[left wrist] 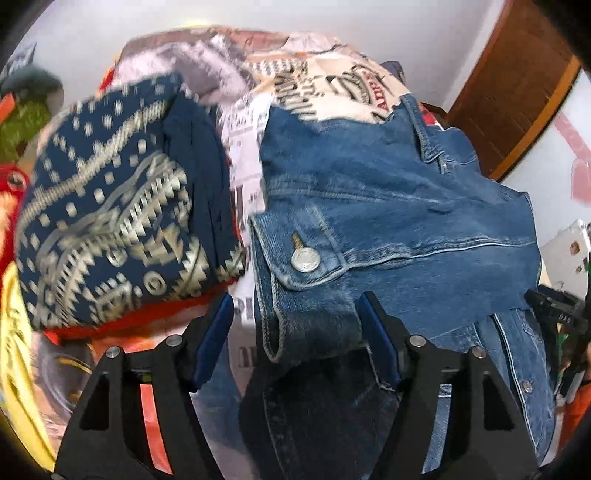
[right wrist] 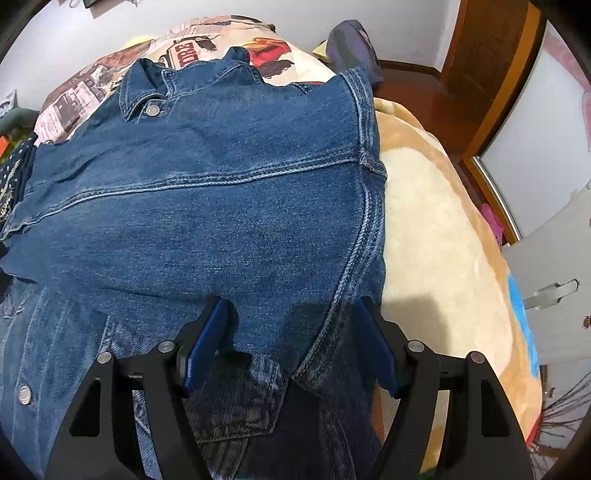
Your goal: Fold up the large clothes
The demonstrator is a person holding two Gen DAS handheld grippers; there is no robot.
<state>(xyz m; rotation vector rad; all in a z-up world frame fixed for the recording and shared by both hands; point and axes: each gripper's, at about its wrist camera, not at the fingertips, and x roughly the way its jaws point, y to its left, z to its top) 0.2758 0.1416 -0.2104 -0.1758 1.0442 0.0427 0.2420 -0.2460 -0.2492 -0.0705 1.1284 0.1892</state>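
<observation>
— Where's the denim jacket (right wrist: 207, 206)?
— Under both tools. My left gripper (left wrist: 295, 325) stands apart, straddling its cuff (left wrist: 295, 280); my right gripper (right wrist: 291, 332) gapes over the side seam, bare blanket (right wrist: 436, 229) rightward.

White walls (right wrist: 406, 33) are closing in the room, and a brown wooden door (left wrist: 517, 88) is standing at the right. A bed is carrying a printed bedsheet (right wrist: 207, 48) and a tan plush blanket (right wrist: 436, 236). A red-brown floor (right wrist: 417, 85) is showing beyond the bed.
</observation>
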